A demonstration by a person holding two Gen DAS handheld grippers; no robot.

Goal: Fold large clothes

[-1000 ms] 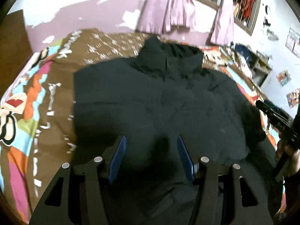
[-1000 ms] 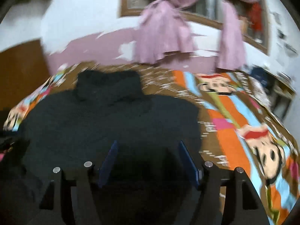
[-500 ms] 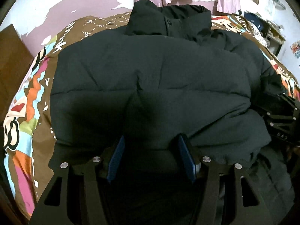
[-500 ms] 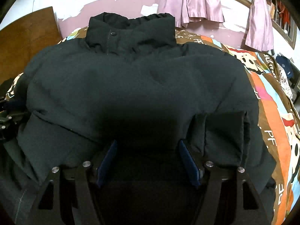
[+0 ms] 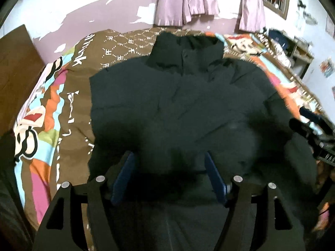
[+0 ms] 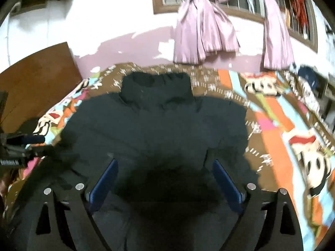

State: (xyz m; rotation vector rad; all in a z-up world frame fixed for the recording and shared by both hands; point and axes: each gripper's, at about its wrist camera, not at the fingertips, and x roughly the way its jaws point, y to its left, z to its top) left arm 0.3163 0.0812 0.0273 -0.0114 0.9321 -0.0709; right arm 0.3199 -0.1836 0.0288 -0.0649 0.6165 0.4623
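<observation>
A black puffer jacket [image 5: 188, 104] lies flat on the bed, its collar [image 5: 186, 48] toward the far wall and its sleeves tucked in. My left gripper [image 5: 169, 154] hovers over the jacket's near edge; its jaws are opening, and the blue pads [image 5: 125, 167] press on nothing. In the right wrist view the same jacket [image 6: 159, 129] fills the middle. My right gripper [image 6: 165, 162] hangs above its near part with jaws opening wide, the fabric below them and not pinched. Each gripper shows at the edge of the other's view: the right gripper [image 5: 309, 125], the left gripper [image 6: 21, 146].
The bed carries a brown bedspread [image 5: 69, 96] with bright cartoon prints. A wooden board [image 5: 16, 62] stands at the left end. Purple curtains [image 5: 184, 2] hang from the window on the far wall. Cluttered shelves [image 5: 293, 44] line the right side.
Half a second ago both grippers were low and close over the jacket; both have since risen and drawn back. Both pairs of jaws stand wider, the right one most.
</observation>
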